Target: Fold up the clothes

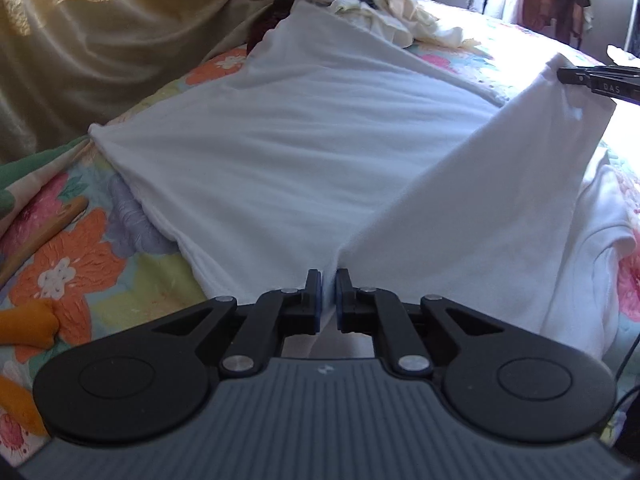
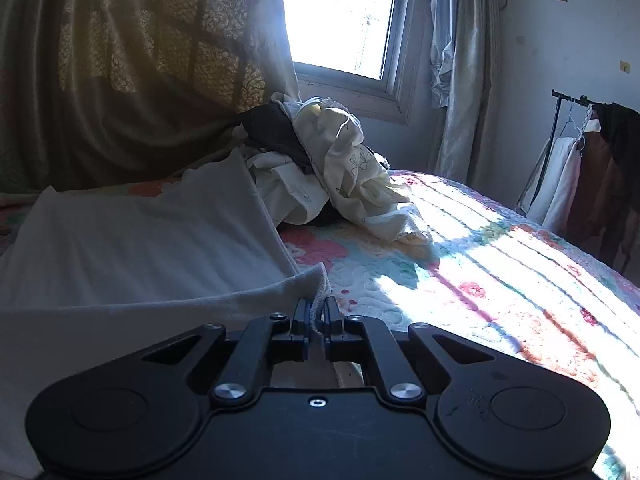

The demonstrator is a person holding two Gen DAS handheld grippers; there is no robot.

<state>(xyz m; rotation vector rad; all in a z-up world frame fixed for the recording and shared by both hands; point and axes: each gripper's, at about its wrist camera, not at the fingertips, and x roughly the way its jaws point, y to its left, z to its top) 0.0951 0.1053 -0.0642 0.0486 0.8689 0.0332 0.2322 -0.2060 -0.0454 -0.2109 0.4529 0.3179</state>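
A white T-shirt (image 1: 312,152) lies spread across a floral quilt (image 1: 80,248). My left gripper (image 1: 329,280) is shut on the shirt's near edge, and a fold of the cloth rises from between its pads. A lifted flap runs up and to the right from there to my right gripper (image 1: 562,74), which pinches the flap's far corner above the bed. In the right wrist view the right gripper (image 2: 317,307) is shut on the frayed edge of the white T-shirt (image 2: 140,248), which stretches away to the left.
A heap of crumpled clothes (image 2: 320,160), cream, white and dark, sits at the far end of the bed under the window (image 2: 340,16). Curtains (image 2: 140,80) hang on the left. A clothes rack (image 2: 580,168) stands at the far right. Orange cloth (image 1: 28,320) lies at the left.
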